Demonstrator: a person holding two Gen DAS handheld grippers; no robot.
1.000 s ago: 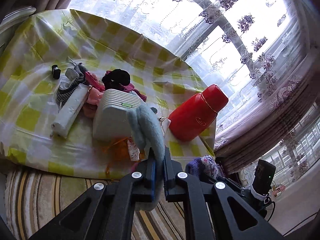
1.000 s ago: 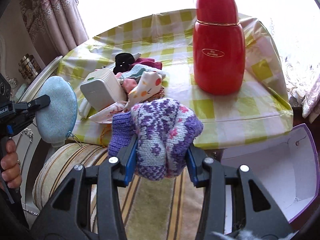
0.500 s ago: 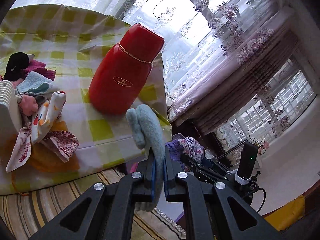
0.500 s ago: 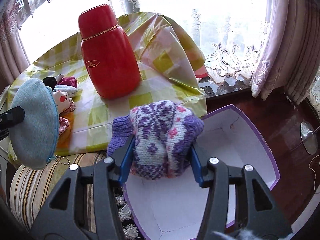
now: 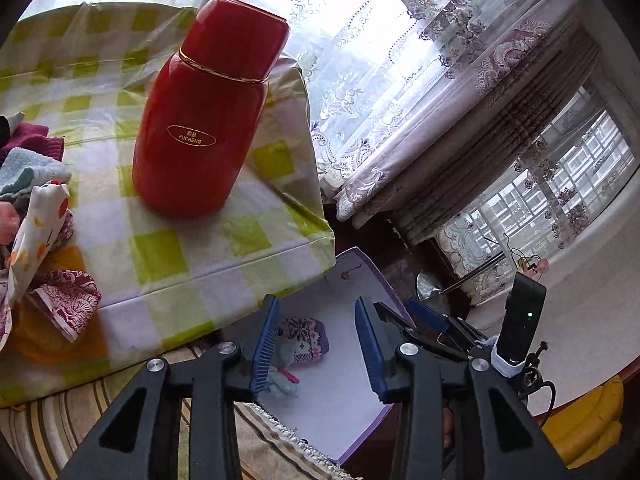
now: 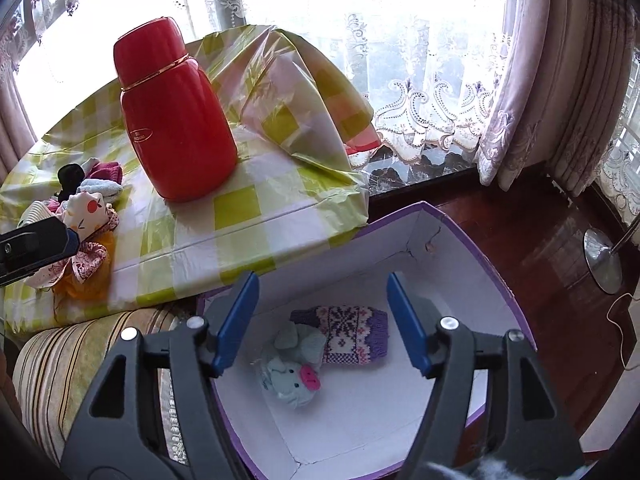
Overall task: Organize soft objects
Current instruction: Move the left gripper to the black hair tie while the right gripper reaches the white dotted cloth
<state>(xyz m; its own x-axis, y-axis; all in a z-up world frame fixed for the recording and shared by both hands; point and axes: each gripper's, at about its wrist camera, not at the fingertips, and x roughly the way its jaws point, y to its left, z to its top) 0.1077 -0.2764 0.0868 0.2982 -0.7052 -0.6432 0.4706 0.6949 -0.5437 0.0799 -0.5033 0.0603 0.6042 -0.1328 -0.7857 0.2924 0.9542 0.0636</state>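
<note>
Knitted purple mitten [image 6: 344, 336]: flat on the floor of the purple-edged white box [image 6: 440, 256], long axis left-right, cuff left
Blue plush toy [image 6: 292, 376]: touching the mitten's cuff end, pink patch facing right
Left gripper [image 5: 316, 344]: tilted down over the box, jaws opening, empty
Right gripper [image 6: 320, 320]: angled steeply down, jaws opening, empty

— What is on the worktop [image 6: 256, 216]?

— A yellow-green and white checked plastic cloth [image 5: 168, 252] covers it. A red flask [image 6: 172, 120] stands upright near the right corner. A heap of small cloths [image 6: 86, 204] lies at the left side, well apart from the flask.

— And beside it?

— A white box with purple edges [image 6: 460, 276] sits on the dark wooden floor [image 6: 540, 248], close to the worktop's corner.
</note>
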